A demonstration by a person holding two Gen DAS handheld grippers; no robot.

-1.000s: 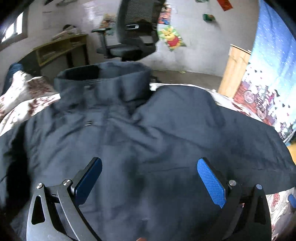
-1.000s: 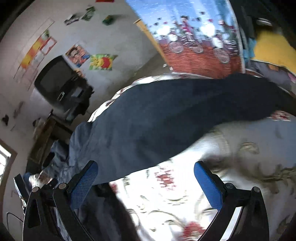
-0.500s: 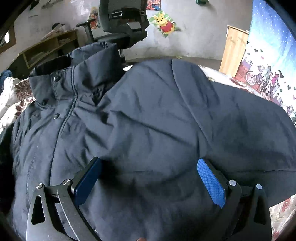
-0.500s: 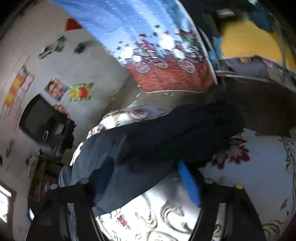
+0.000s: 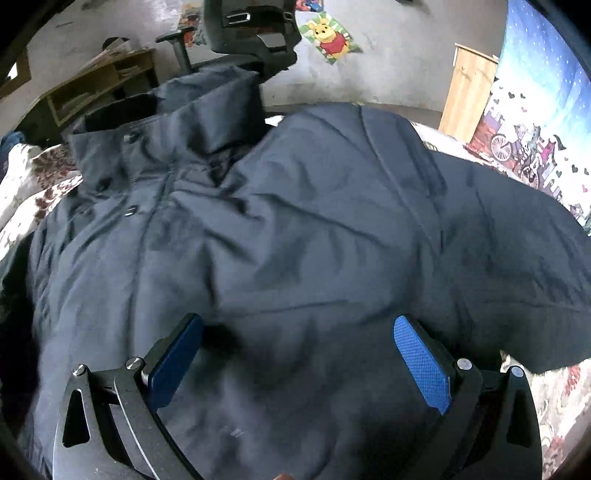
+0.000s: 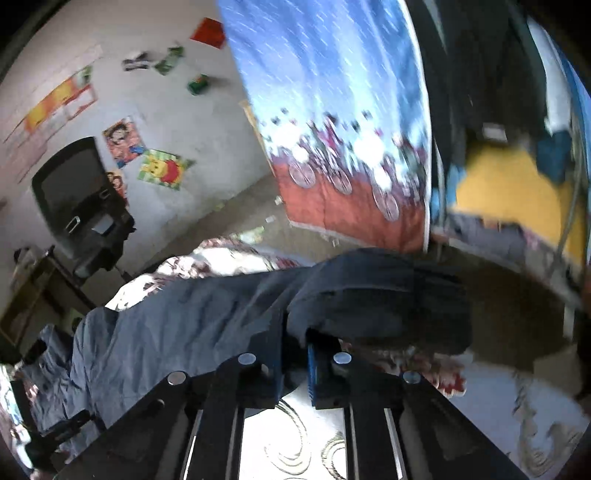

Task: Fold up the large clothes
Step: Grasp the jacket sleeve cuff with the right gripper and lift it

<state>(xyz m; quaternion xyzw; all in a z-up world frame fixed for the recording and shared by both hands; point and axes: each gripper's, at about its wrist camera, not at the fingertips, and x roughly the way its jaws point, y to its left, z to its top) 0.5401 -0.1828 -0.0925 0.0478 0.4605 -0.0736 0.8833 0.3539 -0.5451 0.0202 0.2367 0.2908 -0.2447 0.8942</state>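
A dark navy padded jacket (image 5: pixel 295 240) lies spread on a floral bedspread (image 5: pixel 33 177), collar at the upper left, front snaps showing. My left gripper (image 5: pixel 295 350) hovers open just above the jacket's body, blue pads wide apart with only fabric below them. In the right wrist view the jacket's sleeve (image 6: pixel 369 299) is lifted off the bedspread (image 6: pixel 295 435). My right gripper (image 6: pixel 295 354) is closing its jaws on the sleeve's edge, and the cloth sits pinched between the blue pads.
A black office chair (image 5: pixel 255 33) and a wooden shelf (image 5: pixel 99 88) stand beyond the bed's far side. A blue and red printed curtain (image 6: pixel 343 147) hangs at the right, beside a wooden cabinet (image 5: pixel 469 92). Floor (image 6: pixel 509 306) lies past the bed edge.
My right gripper went from wide open over the bedspread to closed on the sleeve's edge and lifted it. My left gripper dropped closer to the jacket's body, still open.
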